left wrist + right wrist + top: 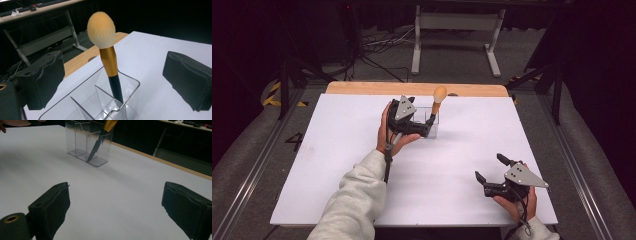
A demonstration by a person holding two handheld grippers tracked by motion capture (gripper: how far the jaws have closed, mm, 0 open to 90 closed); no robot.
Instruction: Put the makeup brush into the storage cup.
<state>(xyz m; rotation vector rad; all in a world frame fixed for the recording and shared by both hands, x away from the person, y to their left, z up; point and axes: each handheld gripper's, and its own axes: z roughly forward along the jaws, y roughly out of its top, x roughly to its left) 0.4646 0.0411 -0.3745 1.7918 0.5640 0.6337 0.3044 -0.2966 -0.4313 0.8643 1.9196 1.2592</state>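
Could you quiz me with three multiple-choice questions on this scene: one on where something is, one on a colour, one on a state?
1. Where is the brush?
A. Lying flat on the table
B. Standing in the clear holder
C. Held in the right gripper

2. What colour is the brush head?
A. Pale orange
B. Blue
C. Green

3. How do the jaws of the left gripper stand?
A. Clamped on the brush
B. Shut with nothing between them
C. Open, clear of the brush

Answers:
1 B: its dark handle goes down into an end compartment of the holder, head up, leaning a little.
2 A: the fluffy head above the gold collar is pale orange.
3 C: in the left gripper view both pads stand well apart from the brush, one on each side. The right gripper is open too, over the bare table.
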